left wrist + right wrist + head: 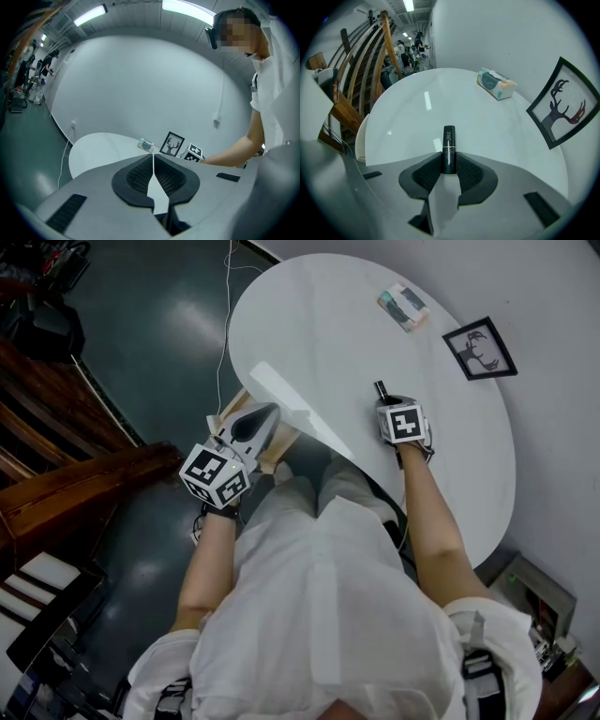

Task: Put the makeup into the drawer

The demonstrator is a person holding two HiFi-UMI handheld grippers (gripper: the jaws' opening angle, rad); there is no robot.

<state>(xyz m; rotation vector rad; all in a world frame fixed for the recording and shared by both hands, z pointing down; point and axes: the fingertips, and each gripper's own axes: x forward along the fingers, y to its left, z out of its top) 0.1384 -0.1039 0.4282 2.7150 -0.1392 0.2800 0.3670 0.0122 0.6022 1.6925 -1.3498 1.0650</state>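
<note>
- Right gripper [449,165] is pinching the lipstick [449,146], a black tube, with a pad pressing on each side of its back half.
- The tube's long axis is running along the gripper's own line, and the front half is sticking out past the jaws toward the surface [309,324]. I can't tell whether its end is touching.
- In the head view the right gripper [384,399] is pointing steeply down over the near right part of the surface.
- Left gripper [153,176] is holding nothing, its jaws pressed together. It is sitting at the near left edge [268,416].
- A light wooden box [281,448] is showing under that edge, probably the drawer.
- So the drawer is lying to the left of the lipstick and below the surface. The left gripper is the nearer one to it, so I'd say the carry needs to go leftward and then down.
</note>
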